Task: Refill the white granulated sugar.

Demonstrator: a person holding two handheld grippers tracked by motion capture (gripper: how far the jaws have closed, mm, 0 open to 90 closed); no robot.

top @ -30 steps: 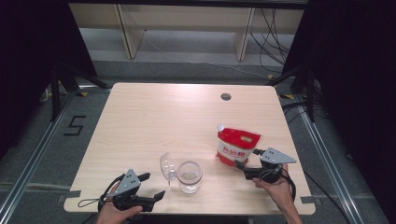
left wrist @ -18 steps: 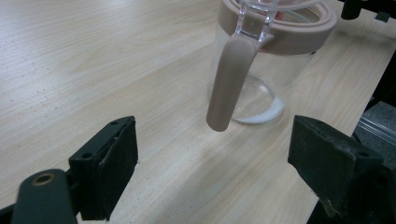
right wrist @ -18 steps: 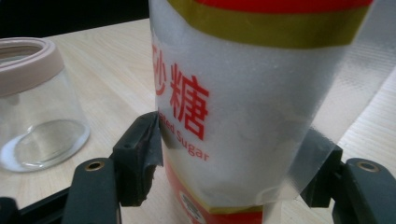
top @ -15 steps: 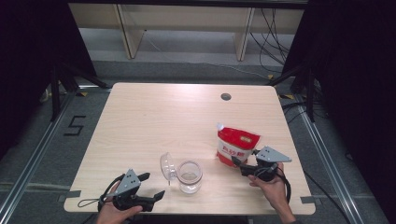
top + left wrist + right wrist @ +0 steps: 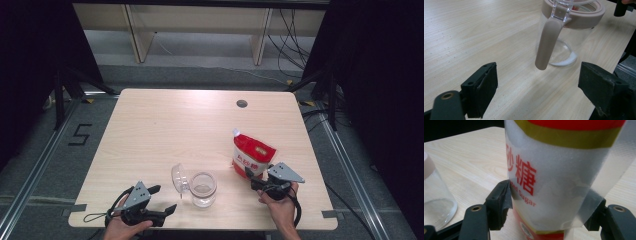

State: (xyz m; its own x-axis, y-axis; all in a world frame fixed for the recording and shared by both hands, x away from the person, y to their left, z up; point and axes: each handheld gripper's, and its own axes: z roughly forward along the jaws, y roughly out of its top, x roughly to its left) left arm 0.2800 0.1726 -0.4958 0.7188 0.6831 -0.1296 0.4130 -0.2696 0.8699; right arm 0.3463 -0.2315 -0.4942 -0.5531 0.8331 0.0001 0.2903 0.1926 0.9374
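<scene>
A red and white sugar bag (image 5: 252, 152) (image 5: 564, 170) stands upright at the table's near right. My right gripper (image 5: 253, 178) (image 5: 551, 212) is at its base; the jaws have just been closing, and both pads now press the bag's lower sides. A clear glass jar (image 5: 202, 189) (image 5: 571, 32) with a beige rim stands near the front middle, its hinged lid (image 5: 178, 177) flipped open to the left. A little white powder lies in its bottom. My left gripper (image 5: 163, 199) (image 5: 539, 92) rests open near the front left edge, pointing at the jar with nothing between its jaws.
The light wooden table (image 5: 165, 130) has a round cable hole (image 5: 242, 104) at the back right. The jar's beige clasp (image 5: 547, 45) hangs down toward my left gripper. Beyond the table are shelving legs and cables on the floor.
My right gripper has moved in toward the sugar bag and its jaws have narrowed around the bag's base. The left gripper, jar and bag stay where they were.
</scene>
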